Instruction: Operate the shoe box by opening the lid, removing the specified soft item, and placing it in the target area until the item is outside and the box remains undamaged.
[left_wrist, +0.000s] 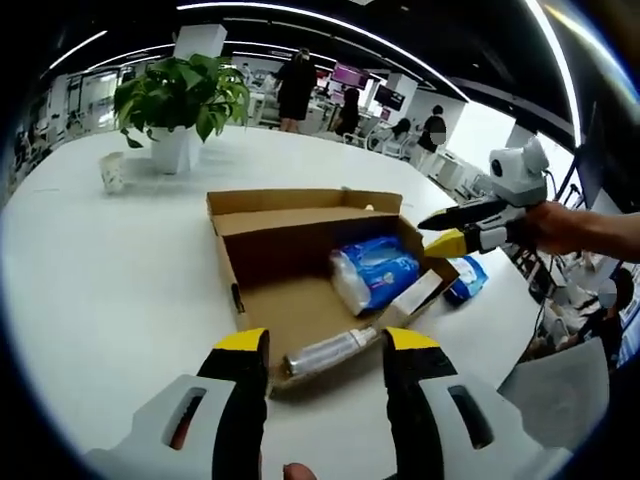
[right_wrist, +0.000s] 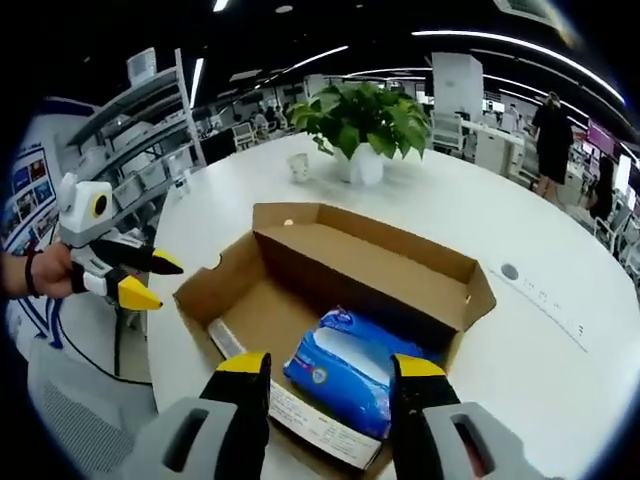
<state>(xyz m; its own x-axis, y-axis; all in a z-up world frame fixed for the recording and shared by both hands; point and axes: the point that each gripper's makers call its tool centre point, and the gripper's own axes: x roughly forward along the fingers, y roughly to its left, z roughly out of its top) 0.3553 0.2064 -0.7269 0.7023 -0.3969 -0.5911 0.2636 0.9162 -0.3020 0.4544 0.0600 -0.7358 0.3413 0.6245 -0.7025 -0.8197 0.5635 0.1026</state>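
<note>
Two tools, left (left_wrist: 325, 350) and right (right_wrist: 330, 375), are hovering with jaws spread over the open shoe box (right_wrist: 300, 290) on the white surface (left_wrist: 110, 280), framing the blue soft pack (right_wrist: 350, 365) for lifting out.

Left gripper (left_wrist: 325, 345) and right gripper (right_wrist: 330, 368): jaws apart, holding nothing.

A white table (left_wrist: 110, 290) carries an open cardboard shoe box (left_wrist: 300, 215) near, a potted plant (left_wrist: 180, 105) and a paper cup (left_wrist: 113, 172) far, and a blue packet (left_wrist: 468, 280) right of the box.
</note>
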